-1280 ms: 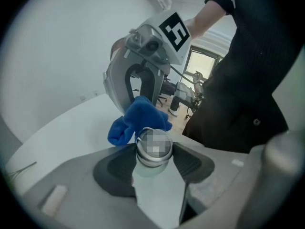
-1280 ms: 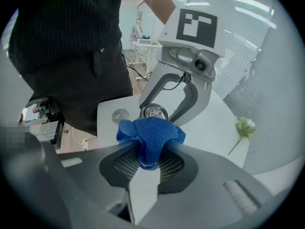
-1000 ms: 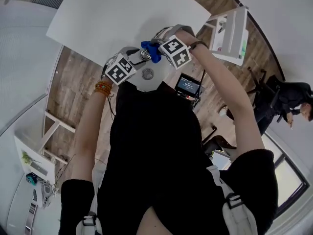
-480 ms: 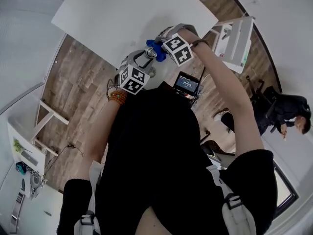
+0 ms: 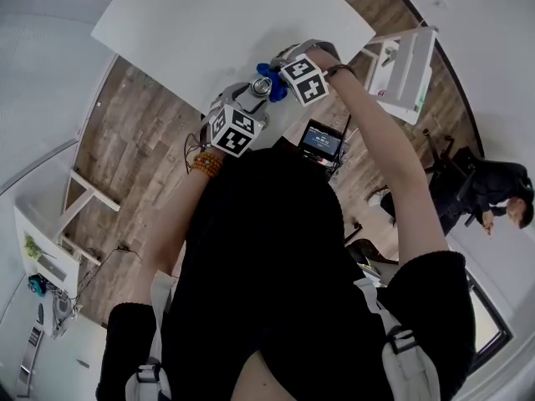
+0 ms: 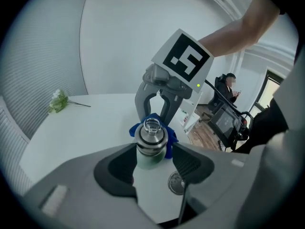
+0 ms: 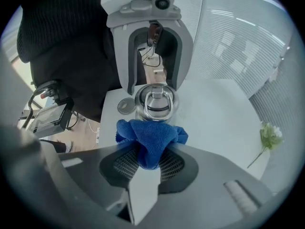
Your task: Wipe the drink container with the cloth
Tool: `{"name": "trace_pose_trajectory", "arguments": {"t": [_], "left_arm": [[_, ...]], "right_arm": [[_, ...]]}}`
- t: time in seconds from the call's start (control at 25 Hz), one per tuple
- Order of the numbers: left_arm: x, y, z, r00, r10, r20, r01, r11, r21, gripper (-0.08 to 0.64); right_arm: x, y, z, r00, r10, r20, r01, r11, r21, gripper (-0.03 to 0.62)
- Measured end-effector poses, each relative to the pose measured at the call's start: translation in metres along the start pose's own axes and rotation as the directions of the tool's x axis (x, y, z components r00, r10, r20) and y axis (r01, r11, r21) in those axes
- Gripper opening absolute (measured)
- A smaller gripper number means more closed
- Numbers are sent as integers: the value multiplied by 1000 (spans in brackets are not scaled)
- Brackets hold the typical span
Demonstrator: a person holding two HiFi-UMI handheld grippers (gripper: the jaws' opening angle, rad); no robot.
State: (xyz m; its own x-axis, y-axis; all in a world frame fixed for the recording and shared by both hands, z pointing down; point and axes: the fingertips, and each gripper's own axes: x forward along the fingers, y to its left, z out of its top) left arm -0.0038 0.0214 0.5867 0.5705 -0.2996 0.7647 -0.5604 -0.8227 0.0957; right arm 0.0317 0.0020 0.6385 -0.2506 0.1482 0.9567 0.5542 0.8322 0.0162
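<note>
A pale green drink bottle (image 6: 151,151) with a steel cap and ring handle (image 7: 155,103) is held above the white table (image 5: 209,32). My left gripper (image 6: 152,163) is shut on the bottle's body. A bunched blue cloth (image 7: 150,140) is clamped in my right gripper (image 7: 148,162), which faces the left one and presses the cloth against the bottle's upper side. In the head view the bottle (image 5: 253,95), the cloth (image 5: 272,82) and both marker cubes sit close together near the table's front edge.
A small round metal disc (image 6: 175,182) lies on the table under the bottle. A sprig of white flowers (image 6: 59,100) rests far off on the table. A tablet on a stand (image 5: 323,143) and a white shelf unit (image 5: 405,61) stand beside the table.
Both grippers with bottle and cloth have shifted slightly right and further over the table. The left gripper's cube turned and came closer to the right one.
</note>
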Motion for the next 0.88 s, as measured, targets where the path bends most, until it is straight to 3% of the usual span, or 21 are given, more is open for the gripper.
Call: {"name": "trace_pose_trajectory", "arguments": {"t": [0.2, 0.88], "left_arm": [[-1, 0, 9, 1000, 29, 3, -29, 999, -38, 257], [8, 3, 17, 998, 63, -21, -63, 998, -3, 262]], "right_arm": [[9, 3, -4, 1000, -1, 5, 0, 999, 40, 114], [33, 6, -10, 1000, 19, 23, -23, 988, 155, 112]]}}
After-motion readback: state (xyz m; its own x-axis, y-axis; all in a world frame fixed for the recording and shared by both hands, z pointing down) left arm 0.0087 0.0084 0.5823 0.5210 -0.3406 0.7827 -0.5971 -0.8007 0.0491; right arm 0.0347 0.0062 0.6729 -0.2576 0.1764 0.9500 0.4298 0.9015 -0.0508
